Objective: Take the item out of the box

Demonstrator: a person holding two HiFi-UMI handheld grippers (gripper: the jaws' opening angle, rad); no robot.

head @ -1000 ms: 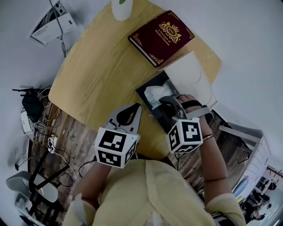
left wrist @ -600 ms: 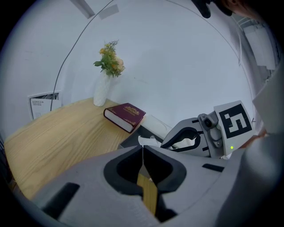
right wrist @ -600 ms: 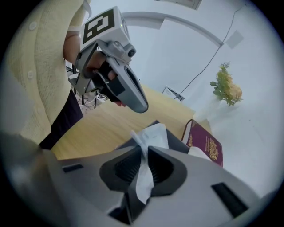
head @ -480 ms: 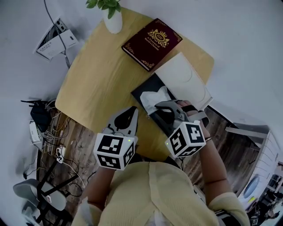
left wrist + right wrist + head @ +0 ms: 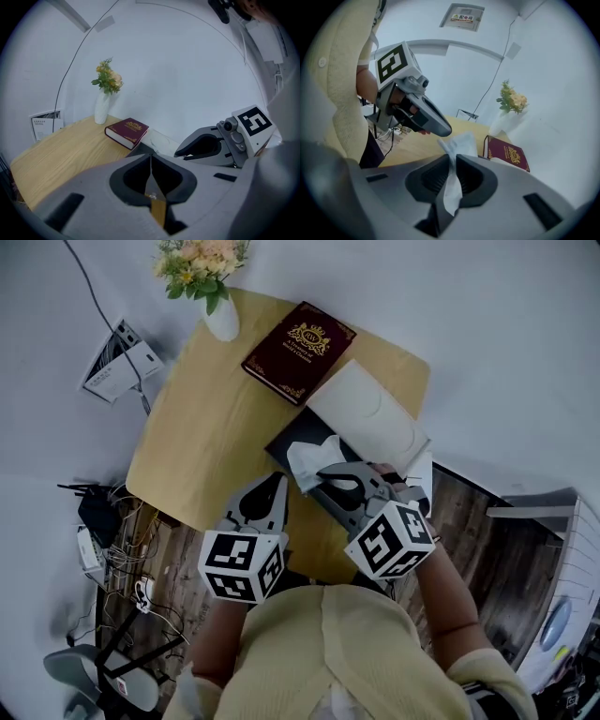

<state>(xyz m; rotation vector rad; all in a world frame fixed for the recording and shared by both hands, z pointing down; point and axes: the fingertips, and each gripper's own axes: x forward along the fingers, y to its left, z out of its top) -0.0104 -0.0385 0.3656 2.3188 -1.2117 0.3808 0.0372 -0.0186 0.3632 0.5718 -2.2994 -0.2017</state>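
Observation:
A black open box (image 5: 284, 441) lies on the wooden table (image 5: 206, 418), with its white lid (image 5: 370, 413) beside it. My right gripper (image 5: 326, 474) hangs over the box, shut on a crumpled white sheet of tissue paper (image 5: 306, 457) that sticks up out of the jaws. In the right gripper view the tissue paper (image 5: 457, 143) runs down between the closed jaws of the right gripper (image 5: 451, 161). My left gripper (image 5: 275, 482) hovers left of the box near the table's front edge. In its own view the left gripper (image 5: 151, 161) is shut with nothing in it.
A dark red book (image 5: 298, 350) lies behind the box and a white vase of flowers (image 5: 217, 317) stands at the table's far corner. Cables and a power strip (image 5: 94, 549) clutter the floor at left, with a chair (image 5: 103, 681) beyond. A printed carton (image 5: 120, 371) lies on the floor.
The right gripper has risen with the tissue paper, which now stands above the box instead of lying inside it. The left gripper has barely moved.

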